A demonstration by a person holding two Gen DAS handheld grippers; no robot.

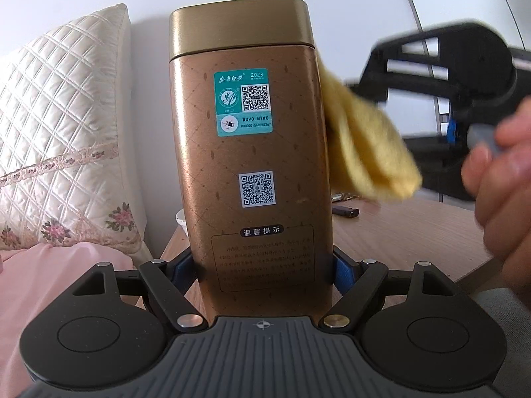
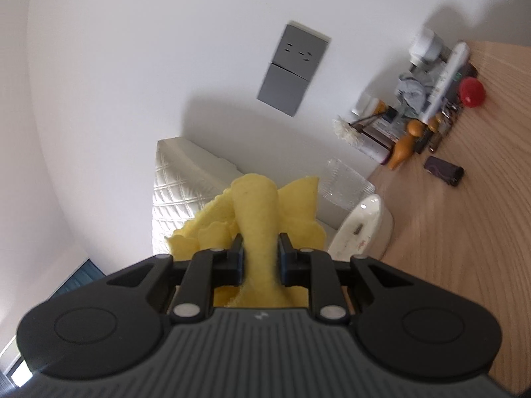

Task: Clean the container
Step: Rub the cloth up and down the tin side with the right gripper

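While the left gripper (image 1: 262,275) squeezes the bottom of the gold tea tin (image 1: 252,152), holding it upright above the table (image 1: 408,232), the right gripper (image 2: 260,258) pinches a yellow cloth (image 1: 361,142) that touches the tin's right side.

A quilted pillow (image 1: 63,126) crowds the left side of the gold tin (image 1: 255,165), while a yellow cloth (image 1: 365,146) presses its right flank; clutter (image 2: 428,106) lines the far worktop (image 2: 464,232) edge, with bare wood open nearer.
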